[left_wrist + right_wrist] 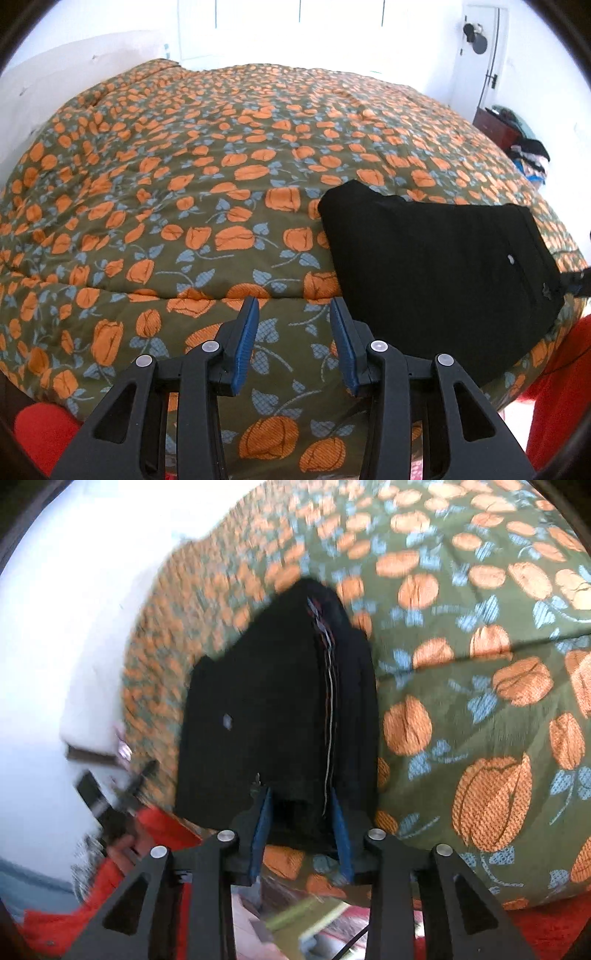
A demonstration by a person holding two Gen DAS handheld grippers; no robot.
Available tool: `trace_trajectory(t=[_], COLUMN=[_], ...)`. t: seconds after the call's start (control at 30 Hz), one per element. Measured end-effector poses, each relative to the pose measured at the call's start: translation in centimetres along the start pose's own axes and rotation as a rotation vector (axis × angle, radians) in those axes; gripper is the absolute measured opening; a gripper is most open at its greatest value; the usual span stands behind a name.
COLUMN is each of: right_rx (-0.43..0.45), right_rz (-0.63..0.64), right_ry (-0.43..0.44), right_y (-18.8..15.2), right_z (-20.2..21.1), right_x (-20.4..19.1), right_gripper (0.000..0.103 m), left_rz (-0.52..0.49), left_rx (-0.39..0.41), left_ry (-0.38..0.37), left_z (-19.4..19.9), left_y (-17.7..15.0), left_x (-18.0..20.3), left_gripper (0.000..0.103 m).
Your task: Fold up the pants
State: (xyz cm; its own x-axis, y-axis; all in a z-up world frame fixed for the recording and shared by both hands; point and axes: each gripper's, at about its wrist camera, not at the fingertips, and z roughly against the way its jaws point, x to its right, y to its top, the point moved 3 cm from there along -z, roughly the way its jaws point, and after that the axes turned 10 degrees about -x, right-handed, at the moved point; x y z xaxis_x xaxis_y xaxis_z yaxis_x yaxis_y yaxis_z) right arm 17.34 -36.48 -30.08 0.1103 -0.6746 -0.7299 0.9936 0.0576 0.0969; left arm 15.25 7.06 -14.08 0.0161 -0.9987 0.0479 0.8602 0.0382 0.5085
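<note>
The black pants [436,266] lie folded into a thick rectangle near the front right edge of the bed. My left gripper [293,302] is open and holds nothing. It hovers over the hanging edge of the bedcover [221,166], just left of the pants. In the right wrist view the folded pants [258,686] stretch away from me, their stacked layers showing along the right side. My right gripper [300,792] is closed on the near end of the stack, and black cloth fills the gap between the blue pads [264,812]. That view is blurred on its left side.
A green bedcover [480,664] with orange flowers spreads over the whole bed. A dark red dresser [495,125] and a pile of clothes [532,155] stand past the bed's right side. A white door [480,48] is behind. Red sleeves [554,387] [159,827] are close by.
</note>
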Motion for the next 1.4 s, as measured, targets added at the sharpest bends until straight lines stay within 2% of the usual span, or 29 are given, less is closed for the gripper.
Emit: trace_trajectory(t=[0.1,0.27,0.33,0.37,0.43,0.57,0.63,0.73,0.87,0.93,1.03,1.1,1.13,1.2,1.23,1.3,1.33,1.37,1.4], right_rx=[0.031,0.027,0.01,-0.005,-0.03,-0.021,-0.052,-0.15,-0.112,-0.08,0.023,0.115,0.142,0.192,0.206,0.185,0.112,0.052,0.043], right_rz=[0.013,0.075,0.093,0.102,0.14,0.192,0.226,0.207,0.203,0.218,0.311,0.379,0.398,0.452,0.474,0.481,0.427,0.356,0.334], right_ry=[-0.02,-0.089,-0.128,-0.142,-0.193,-0.213,-0.288,-0.362,-0.319,-0.351,-0.442,-0.404,-0.383,-0.369,-0.385,-0.435,-0.471,-0.501,-0.503], right_y=[0.2,0.4,0.7,0.6,0.3,-0.5,-1.1,-1.9,-1.5,-1.1,0.0,0.9,1.2,1.7,1.8,2.1,2.7,3.1,3.3], right_z=[1.2,1.7,1.2,0.8,1.0,2.5,1.8,-1.5,-0.2,1.3,3.3,3.9,3.7,2.3,1.6,-0.6,-2.4,-3.8,-4.2], right_x=[-0.7,-1.4,-1.8,-2.0,-2.1,-4.1,-4.5,-2.8,-3.2,-4.0,-6.9,-9.6,-10.4,-11.5,-11.5,-10.3,-8.6,-6.7,-5.9], right_gripper=[0.034,0.034,0.028,0.014,0.013,0.011,0.011,0.011,0.016,0.02,0.021,0.021,0.024,0.046,0.048,0.047,0.047,0.042,0.041], left_rz=[0.006,-0.001,-0.003,-0.005,-0.008,-0.009,-0.037,-0.101,-0.139,-0.146,-0.142,-0.146,-0.15,-0.158,-0.16,-0.164,-0.164,-0.164,-0.163], left_rx=[-0.009,-0.023,-0.025,-0.025,-0.024,-0.012,-0.012,-0.036,-0.058,-0.067,-0.103,-0.119,-0.123,-0.129,-0.133,-0.137,-0.139,-0.14,-0.14], left_ry=[0.001,0.007,0.006,0.006,0.005,-0.022,-0.036,-0.03,-0.003,0.015,0.036,0.053,0.061,0.078,0.085,0.099,0.105,0.109,0.114], left_z=[-0.1,-0.3,-0.3,-0.3,-0.1,0.5,0.4,-0.1,-0.2,-0.4,-1.2,-1.4,-1.4,-1.4,-1.4,-1.4,-1.4,-1.4,-1.4], left_y=[-0.1,-0.3,-0.3,-0.3,-0.4,-0.2,-0.2,-0.4,-0.9,-0.9,-1.0,-1.1,-1.1,-1.3,-1.3,-1.4,-1.4,-1.4,-1.4], left_x=[-0.1,0.0,0.1,0.1,0.1,0.8,1.8,3.7,4.8,5.0,5.3,5.5,5.5,5.6,5.6,5.5,5.5,5.4,5.3], left_gripper=[0.041,0.041,0.041,0.041,0.041,0.043,0.046,0.046,0.047,0.051,0.052,0.052,0.052,0.052,0.052,0.052,0.053,0.054,0.054])
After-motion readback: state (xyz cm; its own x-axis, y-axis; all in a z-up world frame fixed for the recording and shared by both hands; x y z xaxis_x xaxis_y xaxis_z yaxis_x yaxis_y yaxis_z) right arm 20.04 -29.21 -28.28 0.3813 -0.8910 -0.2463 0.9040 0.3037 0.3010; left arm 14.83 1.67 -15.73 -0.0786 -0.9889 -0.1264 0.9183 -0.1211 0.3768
